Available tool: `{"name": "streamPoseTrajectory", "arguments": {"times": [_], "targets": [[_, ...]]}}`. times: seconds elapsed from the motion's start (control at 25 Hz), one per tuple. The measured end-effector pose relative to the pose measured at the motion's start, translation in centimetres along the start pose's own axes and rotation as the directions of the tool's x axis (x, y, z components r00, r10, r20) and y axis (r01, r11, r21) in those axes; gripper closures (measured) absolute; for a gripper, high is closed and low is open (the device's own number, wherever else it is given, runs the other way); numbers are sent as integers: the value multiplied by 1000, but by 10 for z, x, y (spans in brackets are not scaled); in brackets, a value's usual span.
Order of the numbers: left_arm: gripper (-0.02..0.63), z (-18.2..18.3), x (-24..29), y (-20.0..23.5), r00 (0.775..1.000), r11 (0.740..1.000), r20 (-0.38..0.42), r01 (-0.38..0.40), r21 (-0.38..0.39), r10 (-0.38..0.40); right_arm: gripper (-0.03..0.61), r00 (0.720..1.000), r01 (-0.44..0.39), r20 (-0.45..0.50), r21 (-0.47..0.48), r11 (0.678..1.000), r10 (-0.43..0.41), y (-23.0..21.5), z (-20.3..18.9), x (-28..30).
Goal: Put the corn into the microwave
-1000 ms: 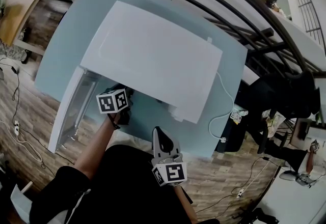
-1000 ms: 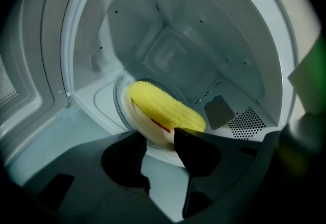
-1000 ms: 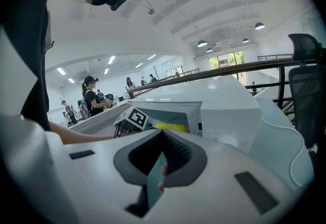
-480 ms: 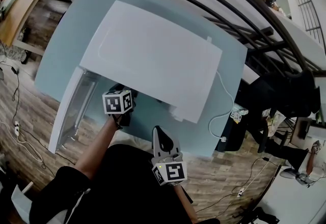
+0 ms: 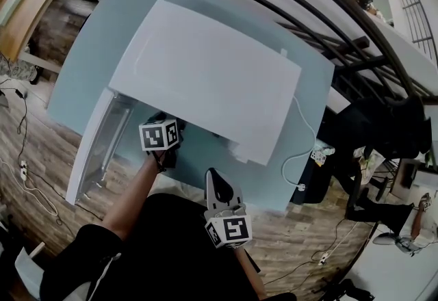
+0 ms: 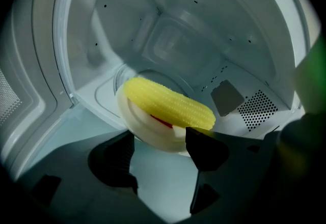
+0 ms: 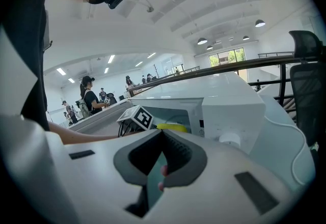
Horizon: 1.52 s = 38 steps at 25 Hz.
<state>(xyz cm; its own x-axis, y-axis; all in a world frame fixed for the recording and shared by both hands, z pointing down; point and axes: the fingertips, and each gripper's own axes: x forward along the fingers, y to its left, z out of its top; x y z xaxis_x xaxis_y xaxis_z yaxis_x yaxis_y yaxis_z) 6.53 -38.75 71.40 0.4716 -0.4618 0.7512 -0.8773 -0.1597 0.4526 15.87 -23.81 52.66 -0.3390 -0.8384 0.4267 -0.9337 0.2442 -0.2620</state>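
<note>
A yellow corn cob (image 6: 168, 103) lies across a white dish (image 6: 147, 134) at the front of the microwave's cavity (image 6: 173, 39). My left gripper (image 6: 160, 139) reaches into the opening; its jaws have just been opening and stand wide on either side of the dish's near rim, not pressing on it. In the head view the white microwave (image 5: 205, 74) has its door (image 5: 96, 149) swung open, and the left gripper's marker cube (image 5: 159, 135) sits at the opening. My right gripper (image 5: 217, 187) hangs back near the table edge, shut and empty (image 7: 163, 134). The corn (image 7: 171, 127) shows from there too.
The microwave stands on a pale blue table (image 5: 82, 53). A white cable (image 5: 301, 156) trails off its right side. A black railing (image 5: 308, 12) runs behind the table. An office chair (image 7: 305, 80) is at the right, and people stand far back in the hall.
The left gripper's marker cube has shifted slightly right at the microwave's opening and turned a little. The right gripper has stayed where it was.
</note>
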Motion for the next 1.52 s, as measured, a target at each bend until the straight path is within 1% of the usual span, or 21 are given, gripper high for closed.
{"name": "streamPoseTrajectory", "arguments": {"times": [0.16,0.4,0.64,0.84,0.96,1.12,1.16,1.28,1.4,1.52], "targets": [[304,-2,2,0,1000,999,7,-26,25,26,569,1000,-7,-3,-1,1000,7,0,-4,0],[293,-4,-2,1,999,999,36,-9,50,8,569,1000,-4,-5,1,1000,4,3,-2,1],[291,-10,-13,7,999,997,47,-19,73,16,569,1000,-17,2,15,1000,17,11,-8,2],[293,-18,-26,6,999,997,45,-8,77,4,569,1000,-16,11,20,1000,16,19,-8,0],[293,-28,-36,1,999,994,35,7,108,-11,569,1000,-15,17,7,1000,15,26,-4,-3],[296,-43,-48,-7,999,988,20,38,148,-42,569,1000,-8,30,19,1000,8,33,-7,-9],[317,-45,-52,-9,999,986,23,42,159,-46,569,999,-5,34,25,1000,4,35,-8,-11],[423,-51,-66,-15,997,979,40,64,192,-73,569,999,8,47,35,999,-9,40,-11,-17],[476,-56,-84,-22,991,969,52,110,221,-124,569,998,16,63,46,999,-19,48,-14,-25],[551,-57,-101,-26,987,956,86,111,270,-139,569,997,18,76,58,998,-22,56,-17,-31]]}}
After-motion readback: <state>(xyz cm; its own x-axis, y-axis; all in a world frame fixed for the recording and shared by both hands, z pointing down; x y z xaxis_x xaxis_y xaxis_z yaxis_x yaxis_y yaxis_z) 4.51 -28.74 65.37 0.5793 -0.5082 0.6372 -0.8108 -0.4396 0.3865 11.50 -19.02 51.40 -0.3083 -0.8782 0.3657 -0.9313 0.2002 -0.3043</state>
